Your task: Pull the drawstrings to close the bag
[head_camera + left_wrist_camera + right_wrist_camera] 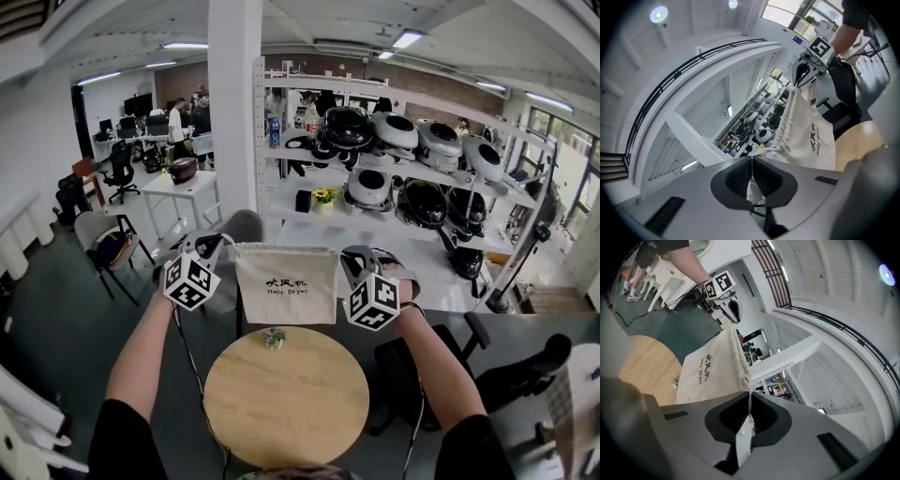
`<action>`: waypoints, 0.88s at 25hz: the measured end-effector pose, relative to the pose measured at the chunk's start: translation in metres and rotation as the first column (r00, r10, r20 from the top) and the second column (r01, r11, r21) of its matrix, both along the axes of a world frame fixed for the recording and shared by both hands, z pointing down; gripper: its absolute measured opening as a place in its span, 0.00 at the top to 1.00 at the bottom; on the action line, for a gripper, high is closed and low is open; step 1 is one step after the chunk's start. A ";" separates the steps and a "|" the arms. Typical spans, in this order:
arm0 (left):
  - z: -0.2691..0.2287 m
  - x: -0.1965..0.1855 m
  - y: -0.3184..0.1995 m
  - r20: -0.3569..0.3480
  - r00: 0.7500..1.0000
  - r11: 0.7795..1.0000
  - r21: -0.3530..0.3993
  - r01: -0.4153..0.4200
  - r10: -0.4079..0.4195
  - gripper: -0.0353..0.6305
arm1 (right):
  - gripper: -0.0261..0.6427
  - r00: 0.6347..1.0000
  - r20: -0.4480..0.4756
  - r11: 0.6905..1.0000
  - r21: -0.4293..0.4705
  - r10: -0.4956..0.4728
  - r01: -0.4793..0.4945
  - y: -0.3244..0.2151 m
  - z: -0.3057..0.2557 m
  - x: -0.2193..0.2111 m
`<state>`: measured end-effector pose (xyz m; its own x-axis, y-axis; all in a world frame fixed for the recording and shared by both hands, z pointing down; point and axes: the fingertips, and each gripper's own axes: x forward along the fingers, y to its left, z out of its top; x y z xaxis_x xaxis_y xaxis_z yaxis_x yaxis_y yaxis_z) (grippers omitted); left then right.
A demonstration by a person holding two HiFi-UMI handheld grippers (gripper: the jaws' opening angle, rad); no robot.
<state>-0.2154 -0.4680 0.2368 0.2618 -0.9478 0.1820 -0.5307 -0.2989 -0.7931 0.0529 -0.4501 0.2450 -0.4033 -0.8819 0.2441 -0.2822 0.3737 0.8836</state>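
I'm looking down at a round desk [286, 412]; a small green item [274, 338] is lying at its far edge, and shelves [300, 230] are standing beyond.

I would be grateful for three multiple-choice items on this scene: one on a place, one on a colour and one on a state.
1. Where is the bag?
A. Flat on the round table
B. In the air between the left hand-held gripper and the right hand-held gripper
C. On a shelf

2. What colour is the bag?
A. Cream
B. Black
C. Red

3. How does the left hand-held gripper stand?
A. Wide open and empty
B. Shut on the drawstring
C. Shut on the table's rim

Answers:
1 B: the head view shows the bag hanging above the round table, one gripper at each top corner.
2 A: its cloth is pale cream with dark print.
3 B: in the left gripper view the jaws meet on the cord.
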 end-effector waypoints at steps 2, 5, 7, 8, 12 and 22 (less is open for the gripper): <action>-0.008 -0.002 -0.003 0.010 1.000 1.000 0.006 0.001 -0.001 0.92 | 0.95 1.000 -0.006 1.000 0.012 0.003 -0.003 -0.004 -0.009 -0.001; -0.020 -0.004 -0.009 0.023 1.000 1.000 0.018 0.005 -0.006 0.92 | 0.95 1.000 -0.009 1.000 0.027 0.009 -0.008 -0.010 -0.022 0.000; -0.028 -0.004 -0.013 0.029 1.000 1.000 0.022 0.010 -0.011 0.92 | 0.95 1.000 -0.009 0.999 0.037 0.010 -0.010 -0.013 -0.030 0.001; -0.032 -0.005 -0.014 0.031 0.999 1.000 0.025 0.012 -0.013 0.92 | 0.95 1.000 -0.009 0.999 0.041 0.011 -0.010 -0.015 -0.034 0.001; -0.047 -0.007 -0.018 0.037 0.999 0.999 0.044 0.012 -0.013 0.92 | 0.95 1.000 -0.016 0.998 0.061 0.015 -0.014 -0.019 -0.049 -0.001; -0.073 -0.010 -0.022 0.056 0.998 0.998 0.062 0.016 -0.020 0.92 | 0.96 1.000 -0.027 0.994 0.106 0.015 -0.012 -0.024 -0.084 -0.005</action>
<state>-0.2254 -0.4899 0.1635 0.2354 -0.9622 0.1370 -0.4892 -0.2391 -0.8387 0.0478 -0.4740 0.1611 -0.3859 -0.9085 0.1601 -0.2612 0.2741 0.9255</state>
